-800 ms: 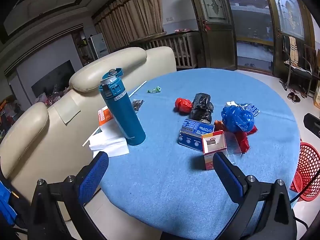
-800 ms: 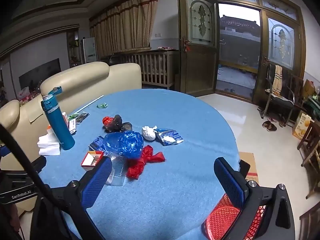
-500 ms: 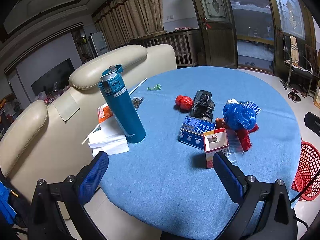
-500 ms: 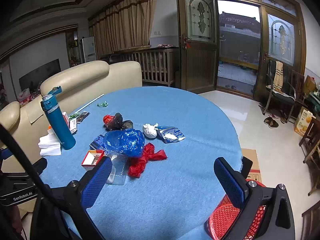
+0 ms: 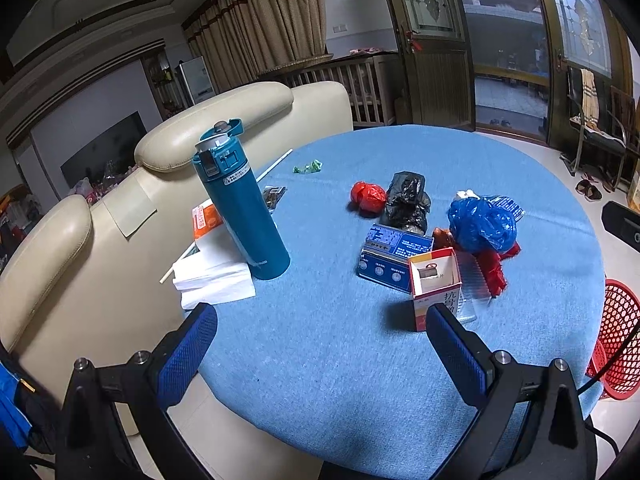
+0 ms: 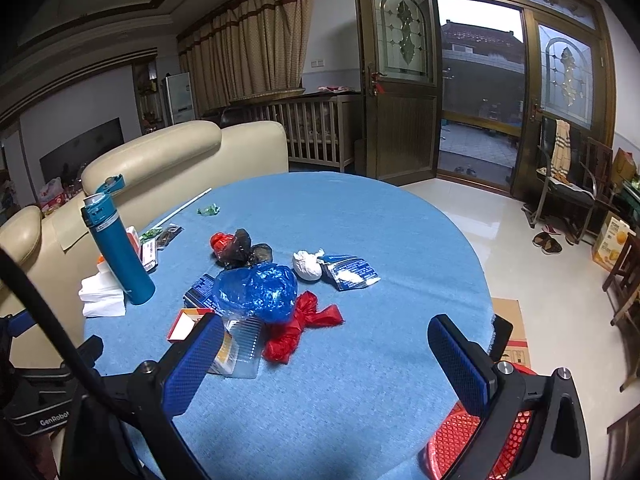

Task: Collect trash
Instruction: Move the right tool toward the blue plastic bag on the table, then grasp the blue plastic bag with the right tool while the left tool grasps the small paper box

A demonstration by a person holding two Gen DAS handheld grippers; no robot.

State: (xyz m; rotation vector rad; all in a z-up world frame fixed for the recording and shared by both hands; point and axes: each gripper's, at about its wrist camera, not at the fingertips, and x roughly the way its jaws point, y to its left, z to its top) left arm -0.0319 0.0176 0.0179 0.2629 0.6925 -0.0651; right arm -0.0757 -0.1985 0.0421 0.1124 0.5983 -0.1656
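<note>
Trash lies in a cluster on the round blue table (image 5: 360,360): a blue plastic bag (image 5: 480,224) (image 6: 258,290), a red bag (image 6: 300,326), a black bag (image 5: 406,200), a small red bag (image 5: 367,197), a white wad (image 6: 306,266), a blue-white wrapper (image 6: 350,274), a blue box (image 5: 394,256), an open red-white carton (image 5: 434,286) and clear packaging (image 6: 240,346). My left gripper (image 5: 320,352) is open and empty, just short of the carton. My right gripper (image 6: 324,364) is open and empty, in front of the red bag.
A red mesh basket (image 5: 618,336) (image 6: 460,436) stands on the floor at the table's right edge. A teal flask (image 5: 240,208) stands by white tissues (image 5: 216,284) on the left. Cream sofa backs (image 5: 200,132) are behind the table. A cardboard box (image 6: 514,340) lies on the floor.
Both grippers have moved slightly forward and lower toward the trash cluster. Nothing on the table has moved.
</note>
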